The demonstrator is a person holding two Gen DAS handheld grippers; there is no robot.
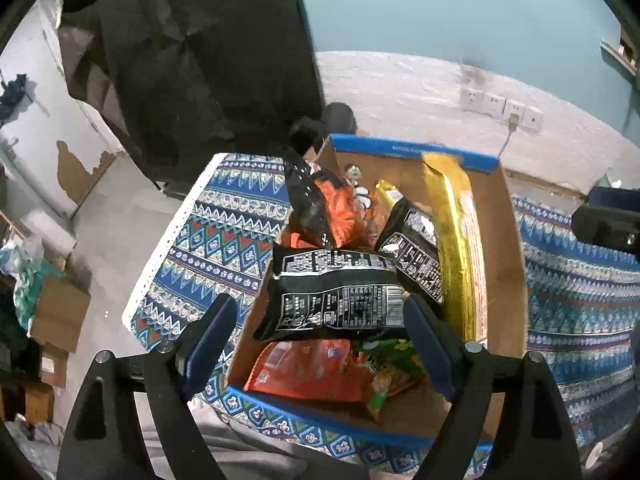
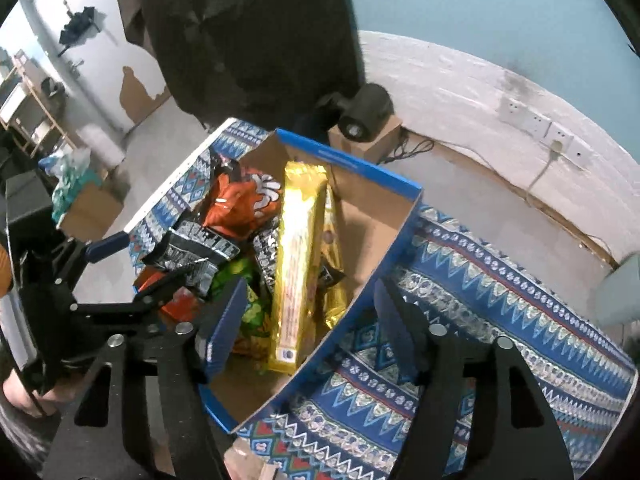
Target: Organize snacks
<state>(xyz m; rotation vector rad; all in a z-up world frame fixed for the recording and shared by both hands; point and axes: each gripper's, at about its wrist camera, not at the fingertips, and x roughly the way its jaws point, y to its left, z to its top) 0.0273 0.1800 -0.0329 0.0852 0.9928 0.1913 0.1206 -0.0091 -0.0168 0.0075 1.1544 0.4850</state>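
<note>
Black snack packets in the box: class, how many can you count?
3. One black packet lies between the left hand-held gripper's open fingers, one leans on the gold pack, one stands at the far left. Others may be buried.

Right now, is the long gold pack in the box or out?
In. The long gold pack lies inside the cardboard box, beside the other snack bags, its near end by the box's front corner.

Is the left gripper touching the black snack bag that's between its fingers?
Cannot tell. In the left wrist view the left gripper stands wide around the black snack bag; the bag's right end meets the right finger in the picture, overlap or contact, and a gap shows left.
</note>
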